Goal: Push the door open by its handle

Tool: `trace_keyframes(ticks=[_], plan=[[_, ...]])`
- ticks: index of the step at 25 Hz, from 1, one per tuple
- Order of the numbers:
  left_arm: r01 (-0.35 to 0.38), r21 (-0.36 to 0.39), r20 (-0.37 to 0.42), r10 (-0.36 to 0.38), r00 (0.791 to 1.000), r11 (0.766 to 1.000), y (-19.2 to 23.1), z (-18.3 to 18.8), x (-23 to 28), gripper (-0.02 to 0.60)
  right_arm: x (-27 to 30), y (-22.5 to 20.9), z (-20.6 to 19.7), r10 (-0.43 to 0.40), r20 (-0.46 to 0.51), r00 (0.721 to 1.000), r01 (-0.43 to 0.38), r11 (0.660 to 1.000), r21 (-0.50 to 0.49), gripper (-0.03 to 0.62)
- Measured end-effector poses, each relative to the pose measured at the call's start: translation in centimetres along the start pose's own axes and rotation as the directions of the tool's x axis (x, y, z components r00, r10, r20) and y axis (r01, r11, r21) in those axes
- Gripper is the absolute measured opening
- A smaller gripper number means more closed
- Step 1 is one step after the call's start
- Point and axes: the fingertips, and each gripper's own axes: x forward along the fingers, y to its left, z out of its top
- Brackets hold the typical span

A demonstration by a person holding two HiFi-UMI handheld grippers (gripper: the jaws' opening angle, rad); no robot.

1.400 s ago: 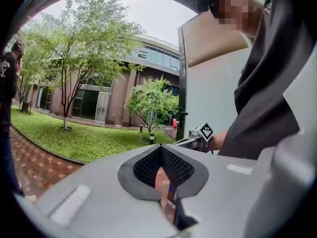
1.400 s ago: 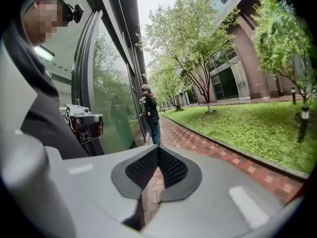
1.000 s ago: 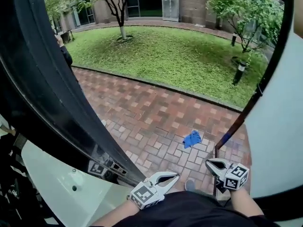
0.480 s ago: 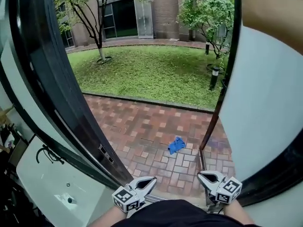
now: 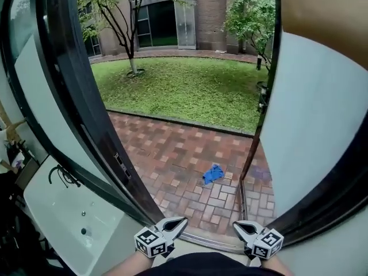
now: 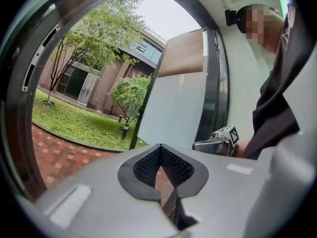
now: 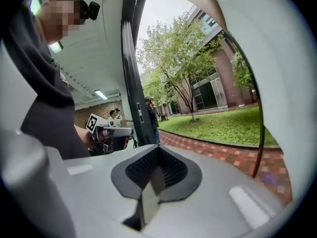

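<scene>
The doorway stands open onto a brick path. The left door leaf has a dark frame with a latch plate on its edge, and a black handle-like shape shows on its pale lower panel. The right door panel is white. My left gripper and right gripper hover side by side over the threshold, both shut and holding nothing, touching neither leaf. In the left gripper view my own jaws meet, with the right gripper beyond. The right gripper view shows shut jaws and the left gripper.
A metal threshold strip runs just ahead of the grippers. A blue cloth lies on the brick paving, with a lawn, trees and a building beyond. People stand behind the left leaf.
The view has swung so the opening sits in the middle and the left leaf looks more upright. Both grippers sit lower and further left in the head view, still shut and empty.
</scene>
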Motion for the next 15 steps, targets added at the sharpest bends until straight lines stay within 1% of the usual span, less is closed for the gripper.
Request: trace_keyframes(ticks=[4, 8, 11, 13, 15], plan=[[0.022, 0.001, 0.025, -0.022, 0.999, 1.000, 1.6, 0.6, -3.1, 0.000, -0.2, 0.8, 1.7, -0.087, 0.038, 0.995, 0.088, 0.996, -0.011, 0.000], [0.062, 0.039, 0.019, -0.063, 0.998, 0.997, 3.8, 0.6, -6.6, 0.000, 1.1, 3.3, 2.2, -0.152, 0.096, 0.984, 0.150, 0.988, 0.028, 0.000], [0.100, 0.069, 0.016, -0.101, 0.995, 0.993, 4.7, 0.2, -9.3, 0.000, 2.1, 4.5, 2.0, -0.206, 0.125, 0.970, 0.197, 0.977, 0.086, 0.000], [0.124, 0.080, 0.003, -0.125, 0.992, 0.989, 5.4, -0.4, -10.7, 0.000, 2.8, 5.1, 1.9, -0.234, 0.129, 0.964, 0.221, 0.970, 0.105, 0.000], [0.139, 0.091, -0.016, -0.138, 0.990, 0.986, 6.4, -0.8, -11.5, 0.000, 3.6, 5.7, 1.5, -0.254, 0.119, 0.960, 0.245, 0.966, 0.087, 0.000]])
